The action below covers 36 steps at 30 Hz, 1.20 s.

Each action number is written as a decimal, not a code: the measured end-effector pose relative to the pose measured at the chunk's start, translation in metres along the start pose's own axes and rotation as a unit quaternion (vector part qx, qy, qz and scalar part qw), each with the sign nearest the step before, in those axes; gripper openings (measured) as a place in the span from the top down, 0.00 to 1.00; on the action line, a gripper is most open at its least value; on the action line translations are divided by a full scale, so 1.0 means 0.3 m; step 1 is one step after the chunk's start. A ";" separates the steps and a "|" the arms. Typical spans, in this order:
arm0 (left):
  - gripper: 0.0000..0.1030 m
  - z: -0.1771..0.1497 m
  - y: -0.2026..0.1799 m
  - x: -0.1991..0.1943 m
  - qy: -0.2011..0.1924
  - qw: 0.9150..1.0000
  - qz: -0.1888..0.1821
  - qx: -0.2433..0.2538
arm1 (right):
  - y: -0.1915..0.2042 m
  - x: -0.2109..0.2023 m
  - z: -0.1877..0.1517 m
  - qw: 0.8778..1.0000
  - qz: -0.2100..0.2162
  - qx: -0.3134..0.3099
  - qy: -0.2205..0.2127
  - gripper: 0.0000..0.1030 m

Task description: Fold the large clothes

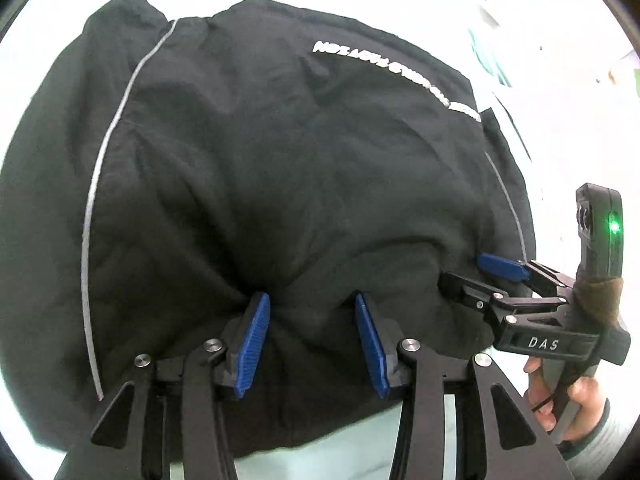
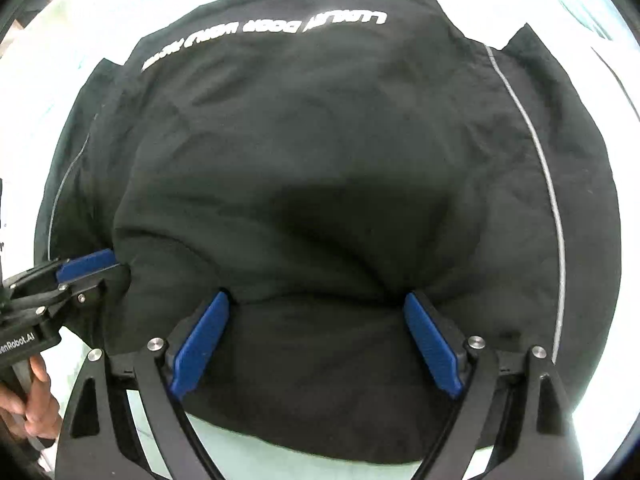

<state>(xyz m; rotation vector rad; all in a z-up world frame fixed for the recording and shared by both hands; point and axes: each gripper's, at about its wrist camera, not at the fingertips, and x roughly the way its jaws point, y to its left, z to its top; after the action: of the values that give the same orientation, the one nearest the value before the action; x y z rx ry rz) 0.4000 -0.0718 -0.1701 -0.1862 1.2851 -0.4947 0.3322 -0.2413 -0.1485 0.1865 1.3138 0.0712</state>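
A large black jacket [image 1: 280,152] with grey piping and white lettering lies bunched on a bright white surface; it fills the right wrist view [image 2: 320,140] too. My left gripper [image 1: 312,312] is open, its blue pads pressed into the near edge of the cloth with a fold between them. My right gripper [image 2: 316,312] is open wider, pads also sunk into the near edge. The right gripper also shows in the left wrist view [image 1: 472,276], at the jacket's right side. The left gripper shows in the right wrist view [image 2: 100,272], at the jacket's left side.
The white surface [image 1: 568,128] surrounds the jacket. A pale green strip of it [image 2: 240,448] shows below the near hem. The hand holding the right gripper [image 1: 576,404] is at lower right; the other hand [image 2: 32,400] is at lower left.
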 end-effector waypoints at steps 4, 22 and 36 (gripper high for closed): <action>0.55 -0.005 -0.015 -0.153 -0.034 0.999 -0.013 0.011 | -0.042 -0.114 -0.025 0.999 0.019 0.031 -0.009 0.13; 0.44 0.161 0.249 -0.758 -0.186 0.980 0.075 -0.004 | -0.435 -0.980 -0.002 0.913 -0.193 0.131 -0.334 0.00; 0.44 0.202 0.518 -0.336 -0.035 0.995 -0.019 -0.095 | -0.624 -0.370 0.096 0.989 -0.026 0.137 -0.052 0.00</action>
<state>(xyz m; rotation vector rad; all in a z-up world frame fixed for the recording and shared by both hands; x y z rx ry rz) 0.4765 0.1022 -0.1277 -0.3854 1.2624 -0.3948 0.3217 -0.4457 -0.0685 0.3847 1.2200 -0.1619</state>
